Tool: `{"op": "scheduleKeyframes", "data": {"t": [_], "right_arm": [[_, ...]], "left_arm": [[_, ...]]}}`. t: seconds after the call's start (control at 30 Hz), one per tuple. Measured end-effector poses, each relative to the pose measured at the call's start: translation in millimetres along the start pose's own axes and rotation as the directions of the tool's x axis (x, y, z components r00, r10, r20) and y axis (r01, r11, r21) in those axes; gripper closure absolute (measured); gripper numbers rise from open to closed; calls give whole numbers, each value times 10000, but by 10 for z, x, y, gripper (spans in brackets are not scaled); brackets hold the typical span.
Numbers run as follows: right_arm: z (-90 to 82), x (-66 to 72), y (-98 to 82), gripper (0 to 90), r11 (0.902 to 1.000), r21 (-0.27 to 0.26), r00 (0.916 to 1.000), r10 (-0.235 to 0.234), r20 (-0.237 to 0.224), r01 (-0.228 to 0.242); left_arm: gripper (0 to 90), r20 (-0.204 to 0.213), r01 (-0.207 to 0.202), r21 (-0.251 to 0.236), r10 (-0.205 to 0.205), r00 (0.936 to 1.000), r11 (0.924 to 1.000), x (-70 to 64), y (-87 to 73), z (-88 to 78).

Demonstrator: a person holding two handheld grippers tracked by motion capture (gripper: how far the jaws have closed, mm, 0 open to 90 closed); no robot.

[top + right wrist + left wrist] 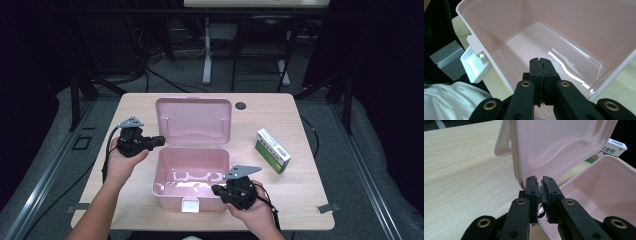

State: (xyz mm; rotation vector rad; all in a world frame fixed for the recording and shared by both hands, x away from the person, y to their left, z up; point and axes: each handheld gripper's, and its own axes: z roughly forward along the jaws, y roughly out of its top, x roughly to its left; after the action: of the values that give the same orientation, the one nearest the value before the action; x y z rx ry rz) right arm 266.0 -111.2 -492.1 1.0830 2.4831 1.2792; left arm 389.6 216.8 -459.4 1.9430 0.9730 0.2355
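The pink box (192, 175) sat open in the middle of the wooden table (280, 110), its lid (193, 120) standing up behind it at twelve o'clock. The left gripper (159, 140) came in from nine o'clock, level with the lid's lower left corner; in the left gripper view (540, 181) its jaws stood a narrow gap apart right at the lid's (554, 147) bottom edge, and nothing was pinched between the pads. Over at the box's five o'clock corner, the right gripper (216, 189) pointed in over the rim, and in the right gripper view (540, 60) its jaws were pressed flat together, empty, hanging above the bare pink floor of the box (544, 27). The white latch (475, 62) hung off the front wall at nine o'clock in that view, and at six o'clock on the box from above (190, 205). A green and white carton (272, 150) lay on the table at three o'clock, well apart from the box.
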Motion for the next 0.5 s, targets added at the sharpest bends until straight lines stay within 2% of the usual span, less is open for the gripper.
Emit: {"op": "scheduleKeyframes", "data": {"t": [0.2, 0.3, 0.5], "right_arm": [[-2, 1, -2, 891, 10000, 0, 10000, -26, 14, 26], [-3, -1, -2, 890, 10000, -4, 10000, -29, 3, 29], [-6, -9, -7, 900, 10000, -10, 10000, -47, -14, 47]], "left_arm": [[791, 62, 71, 461, -74, 10000, 9989, -22, -52, 76], [805, -5, -144, 679, 145, 9999, 9976, -30, -73, 116], [834, 125, -164, 568, 158, 9998, 9982, -15, -99, 102]]}}
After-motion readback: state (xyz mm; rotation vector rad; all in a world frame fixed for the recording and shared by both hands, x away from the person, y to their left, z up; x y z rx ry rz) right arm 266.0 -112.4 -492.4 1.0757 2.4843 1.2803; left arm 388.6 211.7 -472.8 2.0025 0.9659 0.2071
